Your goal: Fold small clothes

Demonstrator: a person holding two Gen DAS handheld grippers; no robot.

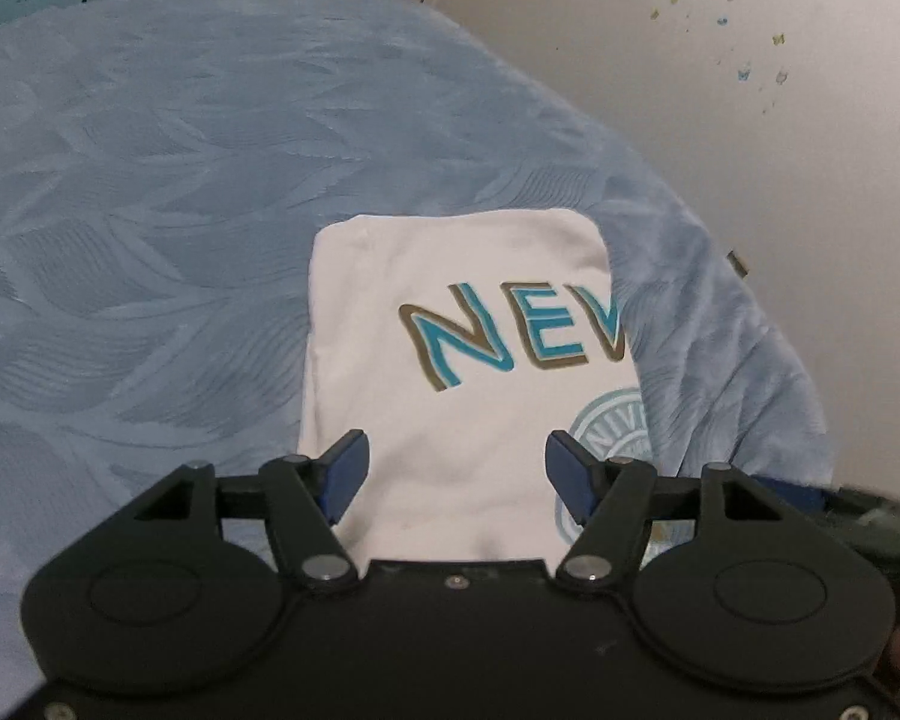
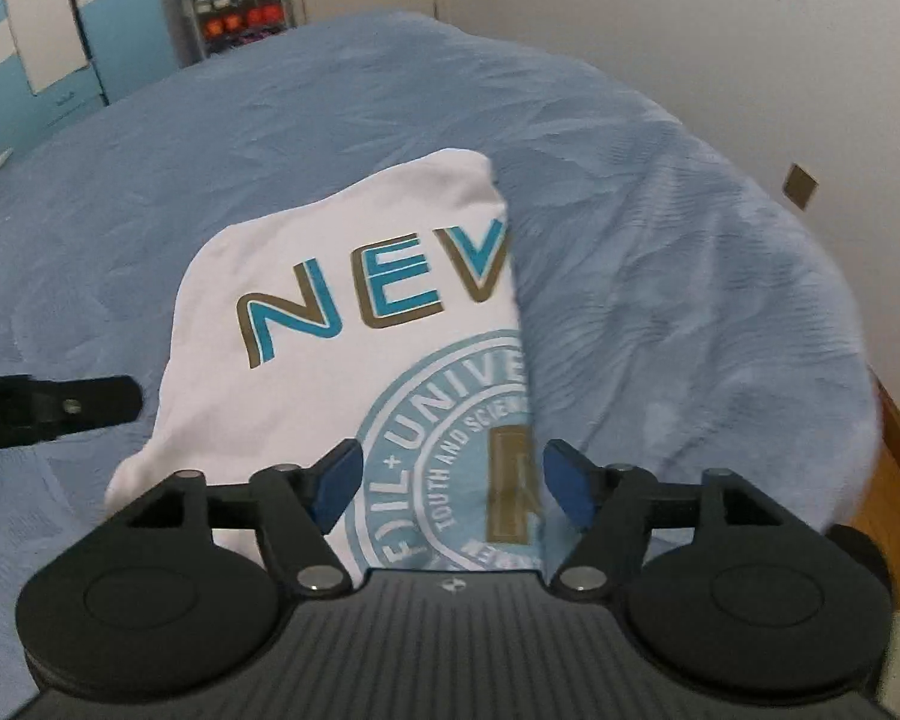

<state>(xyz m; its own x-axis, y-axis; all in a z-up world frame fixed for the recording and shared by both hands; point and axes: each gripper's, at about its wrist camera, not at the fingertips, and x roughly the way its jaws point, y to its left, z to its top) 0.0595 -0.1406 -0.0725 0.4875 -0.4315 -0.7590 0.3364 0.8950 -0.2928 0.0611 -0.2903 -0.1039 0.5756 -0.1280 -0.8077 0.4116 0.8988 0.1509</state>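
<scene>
The left claw (image 1: 456,468) is seen spread wide, nothing held between its blue pads (image 1: 345,468); the right claw (image 2: 453,477) is likewise released and empty. Just ahead of and beneath both claws the white T-shirt (image 1: 450,276) is laid on the blue bedspread (image 1: 150,180), already narrowed lengthwise, its right folded edge running forward past the right claw. The cloth is judged light, limp and easily creased, with little slip on the textured cover. A pinch through all layers at the near corners, one per claw, is judged the best hold.
</scene>
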